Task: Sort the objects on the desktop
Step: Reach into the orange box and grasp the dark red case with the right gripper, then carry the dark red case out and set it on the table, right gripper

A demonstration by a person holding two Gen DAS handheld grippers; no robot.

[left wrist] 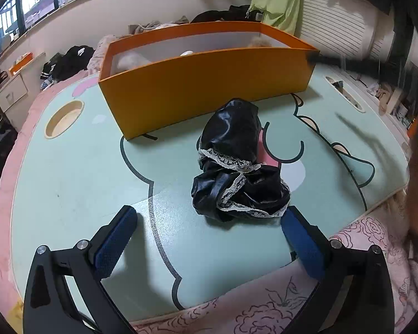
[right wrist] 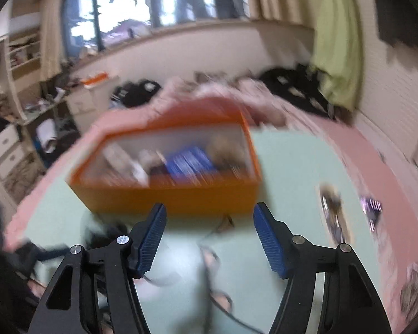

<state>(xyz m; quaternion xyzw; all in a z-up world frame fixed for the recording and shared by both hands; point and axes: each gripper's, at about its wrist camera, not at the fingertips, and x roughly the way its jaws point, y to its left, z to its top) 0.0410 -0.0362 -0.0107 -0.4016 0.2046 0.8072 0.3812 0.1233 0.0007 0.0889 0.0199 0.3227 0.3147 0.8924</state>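
A crumpled black satin cloth with white lace trim (left wrist: pixel 237 164) lies on the pale green cartoon-print table (left wrist: pixel 78 172), just in front of an orange box (left wrist: pixel 206 83). My left gripper (left wrist: pixel 209 217) is open and empty, its blue pads either side of the cloth's near end, the right pad close to it. In the blurred right wrist view my right gripper (right wrist: pixel 209 214) is open and empty above the table, facing the orange box (right wrist: pixel 170 194), which holds several items, one of them blue (right wrist: pixel 191 164).
The table has a round cup recess (left wrist: pixel 65 119) at the left and an oblong slot (left wrist: pixel 344 92) at the right. A small object (right wrist: pixel 333 211) lies on the table right of the box. Pink floral bedding (left wrist: pixel 356 250) surrounds the table; clothes are piled behind.
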